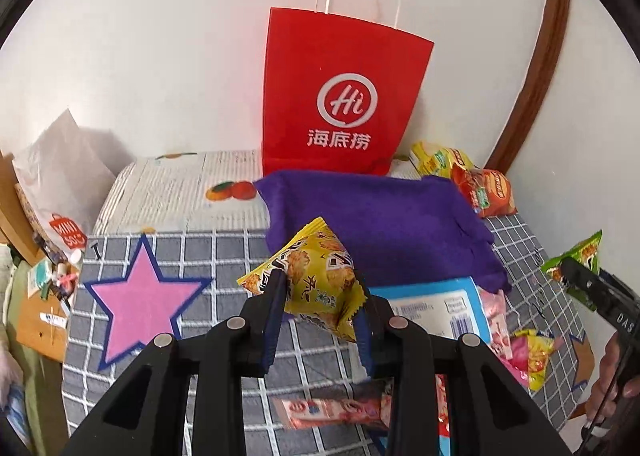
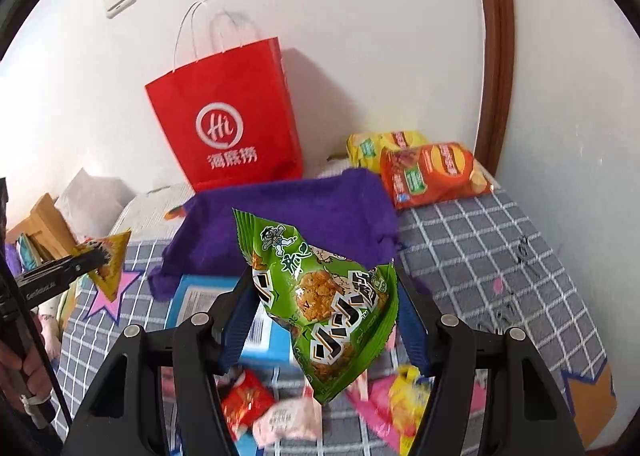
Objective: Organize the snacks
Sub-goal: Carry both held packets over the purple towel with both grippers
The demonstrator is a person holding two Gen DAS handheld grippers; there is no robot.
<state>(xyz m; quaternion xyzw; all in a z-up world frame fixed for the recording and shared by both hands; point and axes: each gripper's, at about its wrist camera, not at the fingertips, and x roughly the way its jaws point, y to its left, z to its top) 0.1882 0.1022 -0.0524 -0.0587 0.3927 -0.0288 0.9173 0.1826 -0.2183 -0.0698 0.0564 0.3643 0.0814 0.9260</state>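
Observation:
My left gripper (image 1: 320, 296) is shut on a yellow snack packet (image 1: 320, 276) and holds it above the checked bedspread; the packet also shows at the left of the right wrist view (image 2: 110, 260). My right gripper (image 2: 324, 308) is shut on a green snack packet (image 2: 320, 296), lifted above the bed; it shows at the right edge of the left wrist view (image 1: 580, 260). A red paper bag (image 1: 340, 96) with white handles stands against the wall, also in the right wrist view (image 2: 232, 116). A purple towel (image 1: 380, 224) lies in front of it.
Yellow and orange chip bags (image 2: 424, 168) lie at the back right by the wall. A blue box (image 1: 436, 308) and several small red, pink and yellow packets (image 2: 280, 412) lie on the bedspread below the grippers. A cluttered table stands left of the bed (image 1: 44, 288).

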